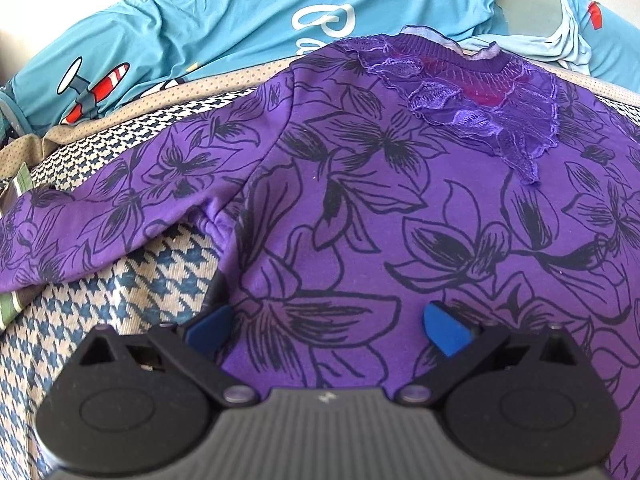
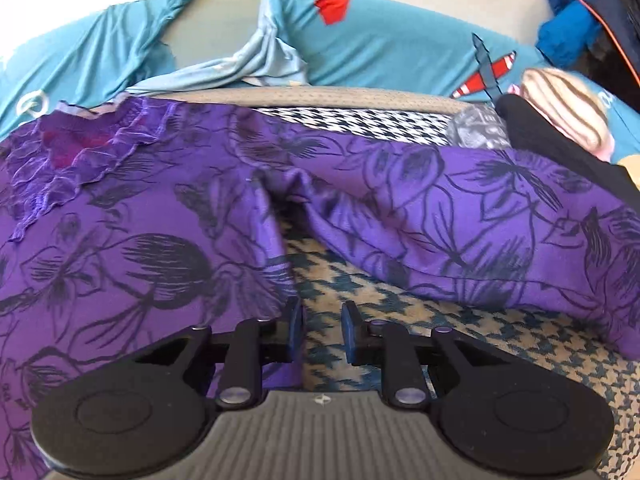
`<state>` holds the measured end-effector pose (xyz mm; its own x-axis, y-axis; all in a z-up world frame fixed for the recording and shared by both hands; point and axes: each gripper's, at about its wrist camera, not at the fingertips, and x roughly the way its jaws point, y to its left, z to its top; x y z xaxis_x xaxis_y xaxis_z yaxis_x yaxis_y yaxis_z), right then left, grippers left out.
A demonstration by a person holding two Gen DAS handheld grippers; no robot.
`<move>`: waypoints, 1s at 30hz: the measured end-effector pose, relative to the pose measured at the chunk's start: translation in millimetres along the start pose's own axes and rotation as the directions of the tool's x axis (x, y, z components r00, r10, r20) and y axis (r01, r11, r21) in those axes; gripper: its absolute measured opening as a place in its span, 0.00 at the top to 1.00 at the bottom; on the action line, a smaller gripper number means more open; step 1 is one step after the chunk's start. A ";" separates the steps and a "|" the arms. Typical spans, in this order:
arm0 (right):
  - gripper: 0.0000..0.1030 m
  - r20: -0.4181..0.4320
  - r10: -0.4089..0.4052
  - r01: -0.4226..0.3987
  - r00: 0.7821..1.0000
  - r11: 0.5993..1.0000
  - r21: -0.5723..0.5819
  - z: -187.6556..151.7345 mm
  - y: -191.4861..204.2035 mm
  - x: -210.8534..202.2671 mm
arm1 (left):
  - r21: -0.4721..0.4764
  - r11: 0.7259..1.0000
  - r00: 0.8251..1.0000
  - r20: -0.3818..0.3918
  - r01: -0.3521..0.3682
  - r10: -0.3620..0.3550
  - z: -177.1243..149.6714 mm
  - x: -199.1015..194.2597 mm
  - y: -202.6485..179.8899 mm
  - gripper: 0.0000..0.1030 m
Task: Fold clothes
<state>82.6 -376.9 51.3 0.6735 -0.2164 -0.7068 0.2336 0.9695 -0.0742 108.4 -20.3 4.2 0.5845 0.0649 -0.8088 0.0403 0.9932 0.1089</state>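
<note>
The purple floral top (image 1: pixel 360 208) lies spread face-up over a houndstooth cloth (image 1: pixel 132 280), its lace collar (image 1: pixel 472 108) at the far side and its right sleeve (image 2: pixel 460 216) running off frame. The left gripper (image 1: pixel 326 330) has jaws spread wide, the top's body between them; its left pad (image 1: pixel 210 326) is partly tucked under the fabric edge. The right gripper (image 2: pixel 320 332) shows a narrow gap (only houndstooth there), the top's side edge touching its left pad (image 2: pixel 295 330). A teal printed sheet (image 1: pixel 200 20) lies beyond.

Each gripper (image 1: pixel 328 330) (image 2: pixel 320 330) — black linkage arms, round black hubs, silver rivets, ribbed grey body — carries blue pads (image 1: pixel 444 332).
</note>
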 end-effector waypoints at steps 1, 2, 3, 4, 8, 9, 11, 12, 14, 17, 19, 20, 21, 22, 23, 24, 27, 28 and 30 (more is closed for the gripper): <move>0.82 -0.002 0.007 -0.007 1.000 1.000 0.008 0.5 -1.8 -0.1 | -0.001 1.000 1.000 0.001 0.000 0.000 -0.5 0.1 0.1 0.00; 0.82 -0.003 0.015 -0.015 1.000 1.000 0.012 0.8 -3.4 -0.4 | -0.004 1.000 1.000 0.000 0.001 -0.001 -0.5 0.2 0.6 0.00; 0.82 -0.003 0.021 -0.021 1.000 1.000 0.016 0.9 -4.9 -0.6 | -0.008 1.000 1.000 -0.002 0.000 0.000 -0.4 -0.1 0.9 0.00; 0.82 -0.003 0.025 -0.025 1.000 0.999 0.020 0.6 -6.1 -0.7 | -0.012 1.000 1.000 -0.005 -0.003 0.003 -0.3 -0.7 0.8 0.00; 0.79 -0.002 0.040 -0.040 0.999 0.998 0.045 0.1 -9.2 -3.4 | -0.018 1.000 1.000 -0.010 -0.022 0.021 0.2 -5.2 -3.9 0.00; 0.78 -0.003 0.043 -0.043 0.999 0.997 0.058 0.6 -10.0 -4.7 | -0.015 1.000 1.000 -0.010 -0.026 0.026 0.6 -7.4 -6.2 0.00; 0.76 -0.003 0.053 -0.052 0.999 0.994 0.095 1.3 -13.2 -7.7 | -0.002 1.000 1.000 -0.004 -0.013 0.013 1.5 -13.6 -12.2 0.00; 0.75 0.001 0.061 -0.060 0.998 0.990 0.126 1.3 -16.7 -9.9 | 0.006 1.000 1.000 0.003 0.000 0.000 2.1 -16.9 -15.9 0.00; 0.74 0.010 0.077 -0.077 0.997 0.979 0.188 1.3 -23.7 -14.2 | 0.021 0.999 1.000 0.017 0.024 -0.024 3.3 -23.0 -23.3 0.00; 0.74 0.032 0.083 -0.089 0.996 0.962 0.259 1.1 -35.2 -18.6 | 0.050 0.998 0.999 0.024 0.034 -0.035 4.3 -25.4 -35.0 0.00; 0.74 0.036 0.063 -0.071 0.997 0.957 0.281 0.9 -41.6 -19.5 | 0.060 0.997 0.999 0.031 0.041 -0.043 4.3 -26.4 -40.6 0.00; 0.73 0.036 0.049 -0.058 0.998 0.954 0.293 0.7 -45.4 -20.0 | 0.064 0.997 0.998 0.035 0.044 -0.046 4.1 -26.9 -42.8 0.00; 0.73 0.035 0.040 -0.048 0.999 0.950 0.309 0.2 -49.5 -20.4 | 0.067 0.997 0.998 0.039 0.045 -0.048 3.9 -26.8 -44.2 0.00; 0.73 0.035 0.032 -0.041 0.999 0.944 0.328 -0.3 -53.6 -20.7 | 0.069 0.997 0.998 0.038 0.043 -0.046 3.9 -26.3 -45.5 0.00; 0.73 0.034 0.024 -0.034 0.999 0.938 0.346 -0.8 -57.8 -21.0 | 0.069 0.997 0.998 0.036 0.043 -0.045 3.9 -25.8 -46.6 0.00; 0.73 0.034 0.017 -0.028 0.999 0.932 0.362 -1.5 -62.0 -21.0 | 0.067 0.997 0.998 0.035 0.044 -0.047 4.1 -25.5 -47.3 0.00; 0.73 0.039 0.002 -0.017 0.999 0.919 0.394 -3.3 -73.2 -22.1 | 0.060 0.997 0.998 0.041 0.049 -0.051 5.3 -26.6 -49.0 0.00; 0.73 0.041 -0.003 -0.014 0.999 0.916 0.402 -3.8 -76.2 -22.5 | 0.056 0.997 0.998 0.042 0.051 -0.053 6.1 -26.6 -49.2 0.00; 0.72 0.044 -0.009 -0.010 0.999 0.908 0.419 -4.8 -81.8 -23.2 | 0.048 0.997 0.997 0.044 0.059 -0.062 7.4 -26.6 -50.1 0.00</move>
<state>44.5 -450.6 70.4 0.7012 -0.2301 -0.6748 0.4992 0.8343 0.2342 96.8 -72.5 24.6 0.6163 -0.0006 -0.7875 0.1140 0.9895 0.0884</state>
